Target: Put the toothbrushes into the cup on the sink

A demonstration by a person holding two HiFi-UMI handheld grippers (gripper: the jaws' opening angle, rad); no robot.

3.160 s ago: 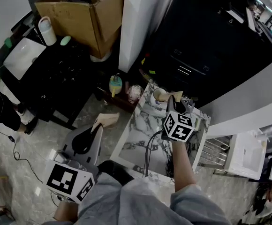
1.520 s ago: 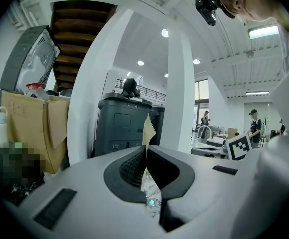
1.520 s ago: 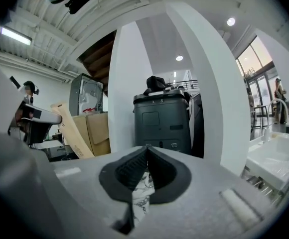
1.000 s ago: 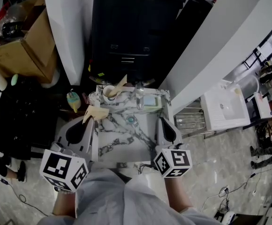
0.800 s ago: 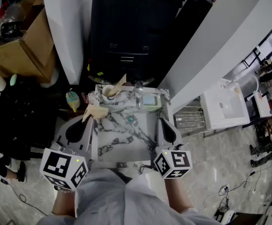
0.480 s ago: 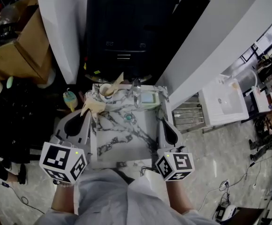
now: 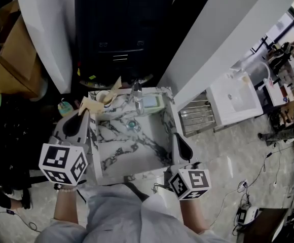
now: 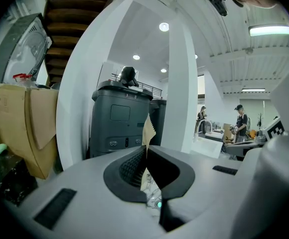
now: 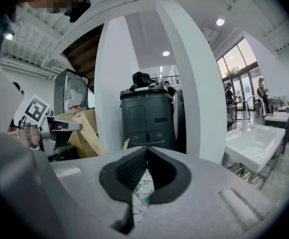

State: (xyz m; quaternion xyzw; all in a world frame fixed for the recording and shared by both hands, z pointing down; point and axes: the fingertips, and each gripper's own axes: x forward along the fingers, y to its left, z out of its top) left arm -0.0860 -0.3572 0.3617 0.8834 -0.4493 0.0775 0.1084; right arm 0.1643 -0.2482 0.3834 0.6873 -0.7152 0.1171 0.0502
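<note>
Right now the left gripper (image 7: 84,113) sits at the 9 o'clock edge of the sink (image 7: 132,153), its jaws pressed together on a thin tan toothbrush pack (image 8: 147,128) that sticks up past the tips. The cup (image 7: 102,96) stands at the sink's 11 o'clock corner, just beyond that pack, with another pack (image 7: 115,83) leaning out of it. The right gripper (image 7: 177,136) hangs at 4 o'clock, jaws closed on nothing.

Likely trouble: the flat pack is pinched at one spot only, so it may swivel or slip on the way down. Its tip could also catch the leaning pack or the rim and tip the cup, which stands close to the sink's edge.
</note>
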